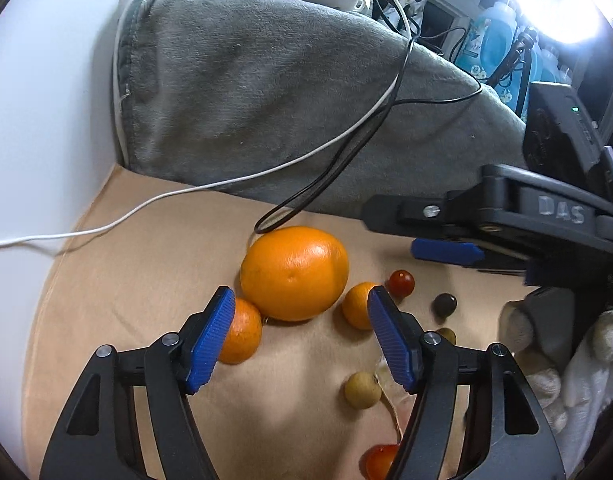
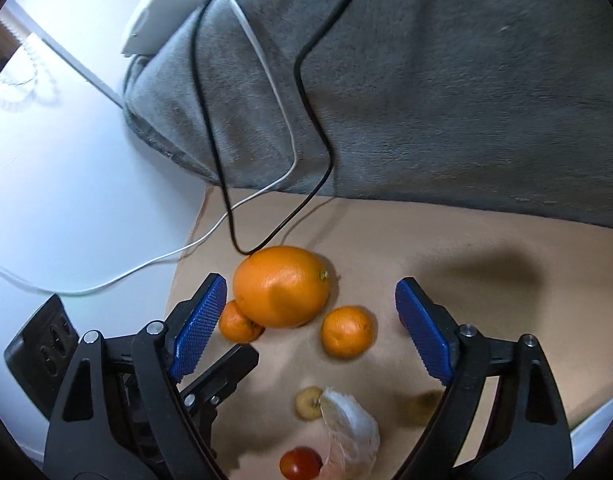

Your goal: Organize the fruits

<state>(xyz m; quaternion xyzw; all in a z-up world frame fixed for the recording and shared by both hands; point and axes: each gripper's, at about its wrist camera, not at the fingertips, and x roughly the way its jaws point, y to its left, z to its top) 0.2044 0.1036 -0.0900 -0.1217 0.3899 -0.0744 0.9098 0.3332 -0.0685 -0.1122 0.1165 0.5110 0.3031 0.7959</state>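
Hovering over a tan cloth [image 1: 118,264], the left gripper [image 1: 302,336] has its blue-padded jaws spread, nothing pressed between them. No earlier view is available, so only the present stance is recorded.

Fruit positions relative to the left gripper:
- Large orange [image 1: 294,273] sits just ahead of the fingertips, centred between them, resting on the cloth.
- Small mandarin [image 1: 240,332] lies just outside the left pad, partly hidden behind it, touching the large orange.
- Second mandarin [image 1: 358,305] lies just outside and behind the right pad's tip, near the large orange but apart from it.
- Red cherry tomato [image 1: 401,283] and a dark round fruit [image 1: 445,305] lie further right, apart from each other.
- Pale yellow-brown round fruit [image 1: 361,389] lies between the jaws, close to the right finger; another red tomato [image 1: 380,461] is at the lower edge.

The right gripper [image 2: 310,320] also stands spread and empty. From its camera, the large orange [image 2: 281,286] is ahead and toward its left pad; the second mandarin [image 2: 347,332] lies between the jaws without touching either pad. In the left camera the right gripper [image 1: 466,256] enters from the right side, held by a white-gloved hand [image 1: 546,360].

Beyond the fruit: a grey blanket [image 1: 266,92] with a white cable [image 1: 186,196] and a black cable [image 1: 326,184] draped over it; the black loop ends just behind the large orange.
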